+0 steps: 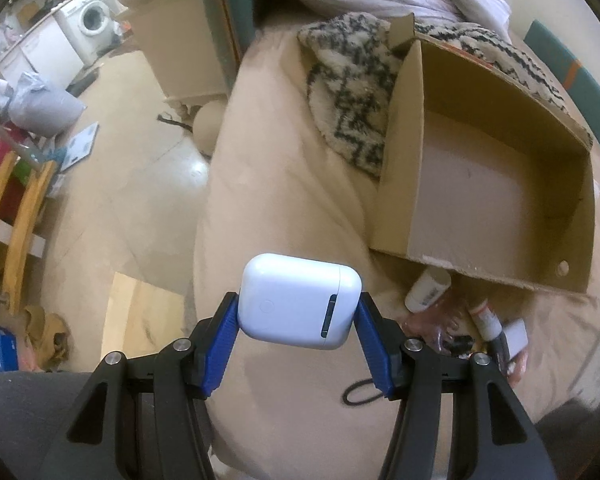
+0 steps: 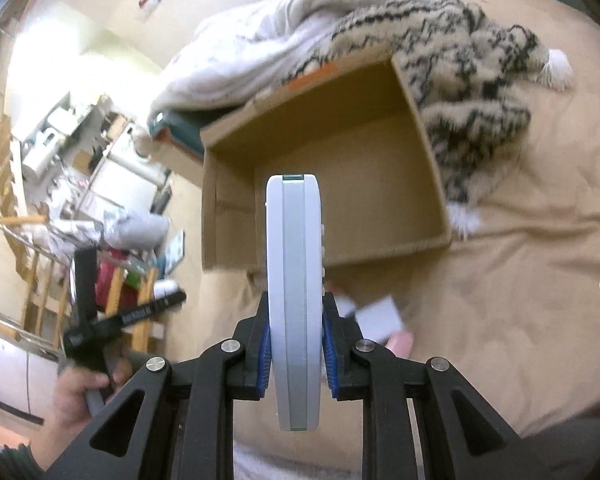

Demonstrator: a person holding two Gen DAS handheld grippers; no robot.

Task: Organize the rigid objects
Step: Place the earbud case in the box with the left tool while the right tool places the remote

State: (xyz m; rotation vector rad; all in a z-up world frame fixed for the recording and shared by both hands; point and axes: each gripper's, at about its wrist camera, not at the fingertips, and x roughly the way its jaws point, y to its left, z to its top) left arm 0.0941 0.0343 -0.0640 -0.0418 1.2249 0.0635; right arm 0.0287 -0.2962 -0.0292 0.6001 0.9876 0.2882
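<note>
My left gripper (image 1: 298, 308) is shut on a white earbud case (image 1: 296, 300), held above the beige bed, left of and short of an open cardboard box (image 1: 496, 184). My right gripper (image 2: 295, 320) is shut on a flat grey-white device (image 2: 294, 280), held edge-on, upright, in front of the same box (image 2: 228, 216). The box looks empty inside. Small loose items lie at the box's near edge: a white tube (image 1: 426, 286), a marker (image 1: 486, 318) and a white card (image 2: 380, 316).
A black-and-cream patterned blanket (image 1: 352, 80) and a white duvet (image 2: 260, 44) lie behind the box. A black cable (image 1: 360, 390) lies on the bed. The bed's left edge drops to a cluttered floor with a wooden rack (image 1: 16, 208) and a washing machine (image 1: 92, 20).
</note>
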